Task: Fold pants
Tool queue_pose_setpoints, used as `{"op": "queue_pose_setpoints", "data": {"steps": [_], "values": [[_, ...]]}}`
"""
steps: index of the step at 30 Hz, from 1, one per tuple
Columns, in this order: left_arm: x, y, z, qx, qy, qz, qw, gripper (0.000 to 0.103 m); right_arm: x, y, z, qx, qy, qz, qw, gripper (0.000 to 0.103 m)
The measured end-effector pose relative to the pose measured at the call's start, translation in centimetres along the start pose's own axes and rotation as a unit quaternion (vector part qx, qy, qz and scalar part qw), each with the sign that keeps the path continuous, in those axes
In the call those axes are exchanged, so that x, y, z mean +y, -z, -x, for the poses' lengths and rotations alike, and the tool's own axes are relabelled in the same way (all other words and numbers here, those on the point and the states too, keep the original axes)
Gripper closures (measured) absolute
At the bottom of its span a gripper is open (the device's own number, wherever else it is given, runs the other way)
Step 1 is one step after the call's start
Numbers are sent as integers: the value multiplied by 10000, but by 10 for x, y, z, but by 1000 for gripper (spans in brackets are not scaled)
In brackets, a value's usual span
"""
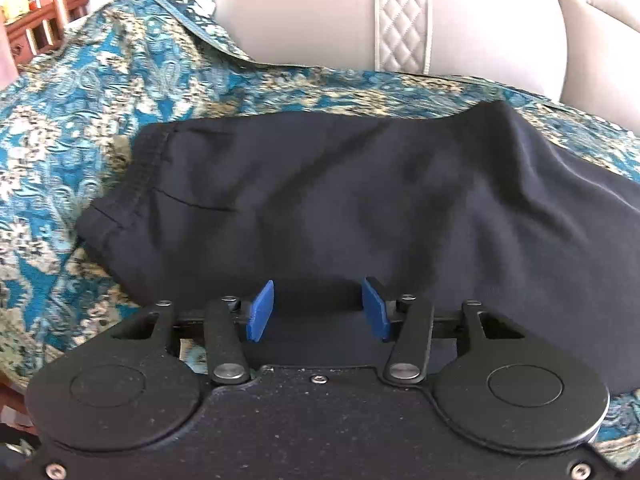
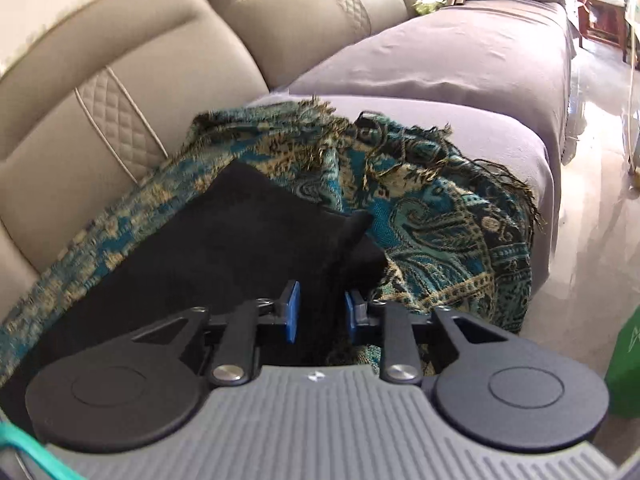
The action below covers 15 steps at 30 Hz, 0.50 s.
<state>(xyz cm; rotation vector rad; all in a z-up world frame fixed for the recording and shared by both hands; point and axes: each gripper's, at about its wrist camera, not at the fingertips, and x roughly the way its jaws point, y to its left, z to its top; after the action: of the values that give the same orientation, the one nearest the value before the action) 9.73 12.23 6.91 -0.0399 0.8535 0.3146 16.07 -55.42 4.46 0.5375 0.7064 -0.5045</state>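
Hovering in the left wrist view, left gripper (image 1: 318,310) is standing apart over the near edge of the black pants (image 1: 340,192), gripping nothing. Right wrist view: right gripper (image 2: 321,312) is straddling the pants' corner, pads (image 2: 291,311) narrowing, clamping unclear; likely readying a fold.

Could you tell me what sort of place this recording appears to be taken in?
Most likely a home living room. A long beige sofa with quilted leather backrests fills both views, a teal paisley throw is spread over its seat with black pants on it, and wooden furniture stands in the background.
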Motion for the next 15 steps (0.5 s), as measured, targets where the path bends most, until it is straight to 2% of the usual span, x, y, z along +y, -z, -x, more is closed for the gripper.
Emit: {"op": "queue_pose_setpoints", "data": {"steps": [2, 4, 5, 8, 12, 15], "values": [[6, 0, -1, -5, -86, 31, 10000, 56, -4, -3, -8, 87, -9, -173, 9998, 69], [15, 0, -2, 25, -160, 97, 9998, 57, -9, -10, -9, 143, -92, -474, 9987, 78], [20, 0, -3, 38, -181, 131, 9997, 57, -11, -13, -10, 176, -97, -590, 9981, 88], [32, 1, -5, 51, -250, 243, 9994, 57, -11, -18, -7, 196, -108, -760, 9969, 94], [45, 3, -7, 36, -262, 368, 9990, 57, 24, -24, 5, 14, -9, -354, 9994, 97], [51, 4, -8, 30, -232, 451, 9987, 57, 84, -23, 17, -108, -322, 375, 9987, 98]]}}
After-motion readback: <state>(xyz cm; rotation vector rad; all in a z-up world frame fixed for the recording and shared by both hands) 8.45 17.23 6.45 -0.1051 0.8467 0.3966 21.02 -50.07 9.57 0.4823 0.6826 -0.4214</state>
